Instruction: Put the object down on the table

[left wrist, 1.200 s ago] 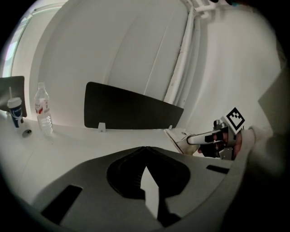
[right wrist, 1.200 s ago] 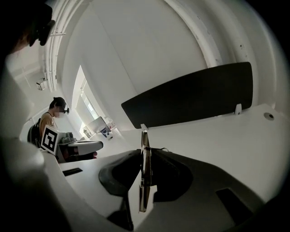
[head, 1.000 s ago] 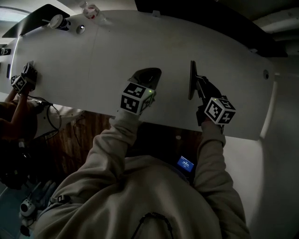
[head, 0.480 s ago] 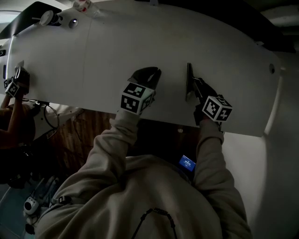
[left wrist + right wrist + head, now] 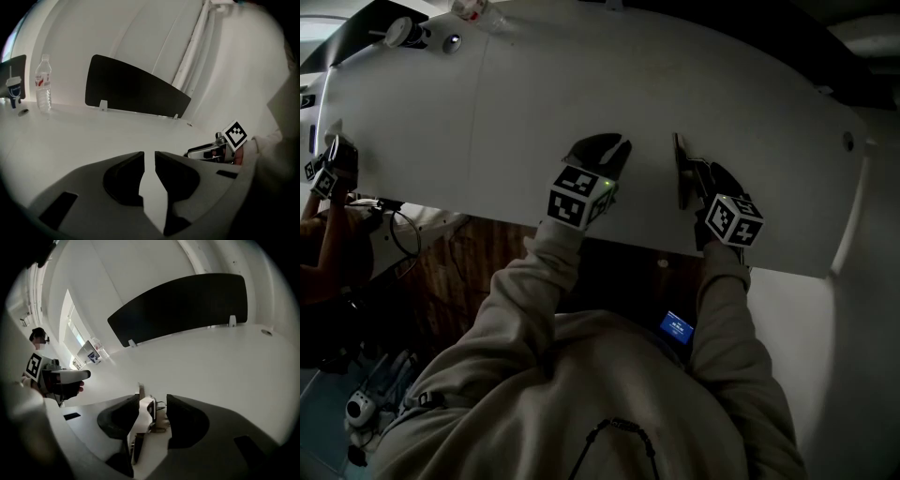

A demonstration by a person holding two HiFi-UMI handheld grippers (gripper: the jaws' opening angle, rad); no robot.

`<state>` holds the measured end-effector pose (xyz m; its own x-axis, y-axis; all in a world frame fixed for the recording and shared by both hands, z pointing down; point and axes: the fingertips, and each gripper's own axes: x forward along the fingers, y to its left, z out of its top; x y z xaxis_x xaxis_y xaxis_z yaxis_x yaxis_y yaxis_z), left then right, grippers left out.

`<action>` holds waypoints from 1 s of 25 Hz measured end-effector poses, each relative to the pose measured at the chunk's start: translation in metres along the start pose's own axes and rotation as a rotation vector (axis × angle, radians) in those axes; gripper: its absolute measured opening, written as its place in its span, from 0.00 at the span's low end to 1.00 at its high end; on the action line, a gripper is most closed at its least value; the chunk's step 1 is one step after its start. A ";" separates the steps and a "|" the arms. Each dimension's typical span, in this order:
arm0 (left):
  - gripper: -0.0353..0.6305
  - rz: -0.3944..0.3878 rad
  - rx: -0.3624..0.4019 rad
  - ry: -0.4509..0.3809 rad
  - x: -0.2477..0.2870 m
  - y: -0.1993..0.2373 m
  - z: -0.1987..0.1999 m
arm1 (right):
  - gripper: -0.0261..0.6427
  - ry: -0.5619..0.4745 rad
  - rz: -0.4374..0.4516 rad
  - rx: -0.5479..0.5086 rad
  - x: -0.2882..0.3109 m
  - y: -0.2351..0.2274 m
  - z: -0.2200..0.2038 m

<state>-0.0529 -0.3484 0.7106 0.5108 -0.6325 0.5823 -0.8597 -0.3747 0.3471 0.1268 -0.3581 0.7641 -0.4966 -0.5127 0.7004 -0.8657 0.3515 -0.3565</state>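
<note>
The thin flat object (image 5: 679, 174) stood on its edge on the white table (image 5: 534, 94), between the jaws of the right gripper (image 5: 692, 172). Its long axis ran away from the person, in line with those jaws, so any withdrawal would probably need to go straight back along that line to avoid tipping it. The jaws were opening: the right one already stood clear of the object, while the left one sat so close that contact could not be ruled out. The left gripper (image 5: 600, 150) rested well apart on the table with only a narrow slit between its jaws and nothing in it, so the right hand was plainly the nearer. The head view showed the object only as a dark upright strip with its base on the table. The right gripper view alone showed the gap at its sides and a small fitting on its face.
</note>
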 end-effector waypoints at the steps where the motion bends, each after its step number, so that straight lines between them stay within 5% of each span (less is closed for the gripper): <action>1: 0.13 0.000 0.002 -0.002 -0.001 -0.001 0.001 | 0.29 -0.010 -0.023 -0.010 -0.003 -0.003 0.003; 13: 0.13 0.013 0.019 -0.031 -0.017 -0.014 0.016 | 0.28 -0.075 -0.024 -0.033 -0.031 0.008 0.025; 15: 0.09 0.024 0.023 -0.058 -0.028 -0.016 0.030 | 0.09 -0.098 0.005 -0.055 -0.043 0.021 0.040; 16: 0.07 0.029 0.027 -0.072 -0.034 -0.019 0.039 | 0.07 -0.111 0.028 -0.067 -0.050 0.030 0.049; 25: 0.06 0.046 0.148 -0.251 -0.097 -0.054 0.148 | 0.07 -0.325 0.100 -0.227 -0.137 0.107 0.171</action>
<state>-0.0567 -0.3672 0.5264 0.4712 -0.7919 0.3884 -0.8820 -0.4253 0.2028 0.0916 -0.3838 0.5240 -0.6036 -0.6752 0.4239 -0.7939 0.5578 -0.2421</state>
